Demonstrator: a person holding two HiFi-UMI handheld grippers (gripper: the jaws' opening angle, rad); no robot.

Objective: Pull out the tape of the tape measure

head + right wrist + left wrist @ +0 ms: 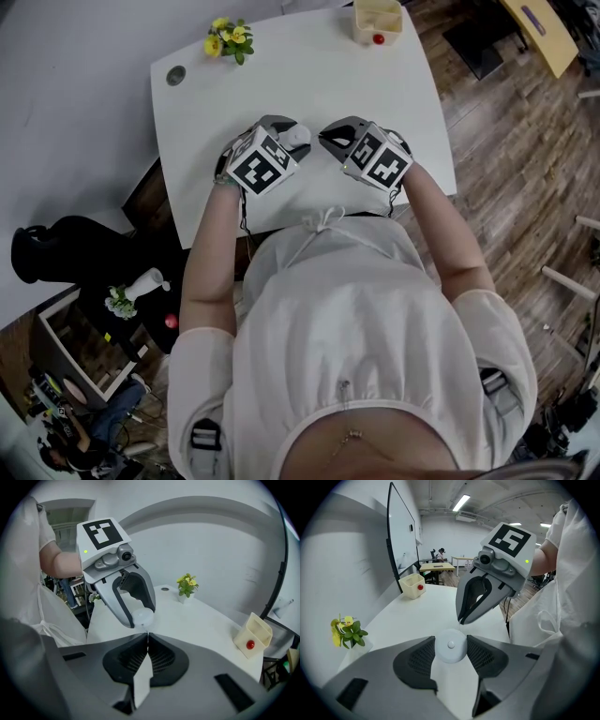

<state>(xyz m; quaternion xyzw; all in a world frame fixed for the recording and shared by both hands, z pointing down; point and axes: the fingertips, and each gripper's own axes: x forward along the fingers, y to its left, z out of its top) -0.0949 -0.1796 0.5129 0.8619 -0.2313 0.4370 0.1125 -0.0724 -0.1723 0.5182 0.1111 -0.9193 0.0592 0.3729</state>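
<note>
White and disc-shaped, the tape measure (450,645) sits clamped between the 2 black ribbed pads (419,660) of my left gripper (450,641). The jaws are at a middling spread fixed by the case, 1 pad on each side of its rim, and the small centre stud faces the camera. My right gripper (147,635) has its jaws fully together, tips just beside the case. A thin pale strip, the tape (147,629), runs from the case's lower edge into the seam between the pads. I record it as pinched there, with only a very short length showing. In the head view the 2 grippers meet tip to tip over the near part of the white table (394,103), marker cubes turned upward. I cannot tell whether the case touches the tabletop. Farther along the table: 1 grey round grommet (175,75) near the left edge, then a small bunch of yellow flowers (228,37) at the far left. A cream box (377,19) stands at the far right, with 1 red ball (378,38) at its front. Wooden floor (525,141) lies right of the table. In the left gripper view a whiteboard (401,536) stands beyond the table's far end.
</note>
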